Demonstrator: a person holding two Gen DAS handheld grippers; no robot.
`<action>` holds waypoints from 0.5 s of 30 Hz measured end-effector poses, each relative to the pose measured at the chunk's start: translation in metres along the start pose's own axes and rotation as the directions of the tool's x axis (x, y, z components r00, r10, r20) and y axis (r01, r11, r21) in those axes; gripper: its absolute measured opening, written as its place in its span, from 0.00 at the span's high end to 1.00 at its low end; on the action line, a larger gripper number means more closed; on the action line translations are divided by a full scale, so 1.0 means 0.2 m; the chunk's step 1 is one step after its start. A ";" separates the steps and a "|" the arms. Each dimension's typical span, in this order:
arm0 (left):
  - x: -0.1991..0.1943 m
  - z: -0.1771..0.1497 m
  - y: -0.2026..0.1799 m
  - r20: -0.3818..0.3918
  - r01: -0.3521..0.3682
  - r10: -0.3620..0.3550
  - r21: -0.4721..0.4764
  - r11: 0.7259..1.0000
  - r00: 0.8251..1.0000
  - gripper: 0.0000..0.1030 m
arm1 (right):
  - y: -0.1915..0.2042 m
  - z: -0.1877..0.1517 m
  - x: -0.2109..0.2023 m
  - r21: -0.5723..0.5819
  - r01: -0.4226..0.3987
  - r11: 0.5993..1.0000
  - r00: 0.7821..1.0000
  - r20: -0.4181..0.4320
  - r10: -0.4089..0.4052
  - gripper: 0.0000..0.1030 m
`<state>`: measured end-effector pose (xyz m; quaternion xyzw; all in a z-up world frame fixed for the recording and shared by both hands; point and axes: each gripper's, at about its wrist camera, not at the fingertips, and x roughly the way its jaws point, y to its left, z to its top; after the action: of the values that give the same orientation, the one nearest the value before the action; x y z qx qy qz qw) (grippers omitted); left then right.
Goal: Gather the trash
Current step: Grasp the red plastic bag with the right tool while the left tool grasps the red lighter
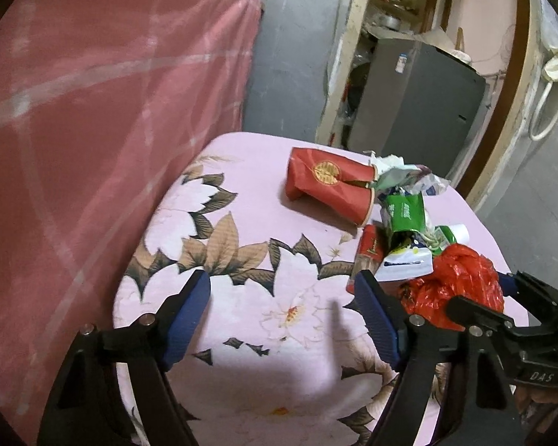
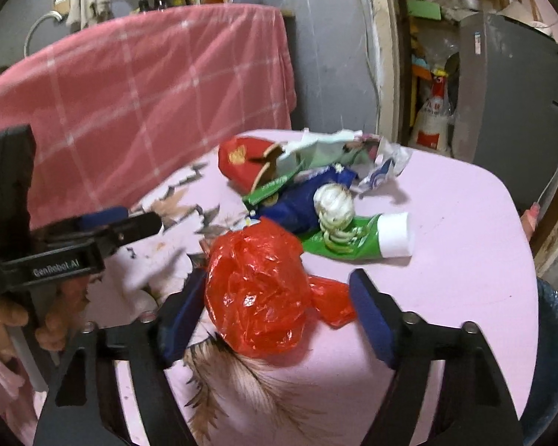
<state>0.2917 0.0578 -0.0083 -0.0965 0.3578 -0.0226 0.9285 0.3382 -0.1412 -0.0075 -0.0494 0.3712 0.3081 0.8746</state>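
Pink floral bench (image 2: 465,260) at centre frame, right tool (image 2: 279,297) open around red plastic bag (image 2: 256,290), left tool (image 1: 282,297) open over bare cloth, trash pile mid-right.

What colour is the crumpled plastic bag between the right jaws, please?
The crumpled plastic bag is bright red, clearest in the right wrist view.

The tabletop (image 1: 249,171) wears a pale pink cloth printed with white blossoms and brown-and-tan leaves. On it, a crumpled plastic bag (image 2: 256,290) is glossy red. Behind the bag lies a green tube (image 2: 357,239) with a white cap, and a dark blue wrapper (image 2: 297,204) beside that. Farther behind the bag, the paper cups (image 1: 327,186) are red with a gold emblem. Beyond the tabletop hangs a salmon-pink blanket (image 2: 160,85) crossed by thin white lines.
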 end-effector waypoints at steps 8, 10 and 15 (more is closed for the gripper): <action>0.05 0.00 -0.10 -0.053 0.053 -0.049 0.069 0.996 0.997 0.38 | -0.04 -0.03 -0.02 0.020 -0.003 1.000 1.000 -0.008 0.004 0.60; 0.07 0.00 -0.13 -0.072 0.067 -0.061 0.086 0.994 0.996 0.41 | -0.05 -0.04 -0.04 0.017 0.004 1.000 1.000 -0.006 -0.004 0.65; 0.13 0.01 -0.21 -0.119 0.091 -0.076 0.130 0.987 0.990 0.45 | -0.10 -0.07 -0.08 0.032 0.025 0.999 1.000 0.009 -0.025 0.72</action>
<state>0.3134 0.0144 -0.0167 -0.0469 0.4034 -0.0913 0.9092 0.3333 -0.1693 -0.0092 -0.0384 0.3713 0.2914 0.8807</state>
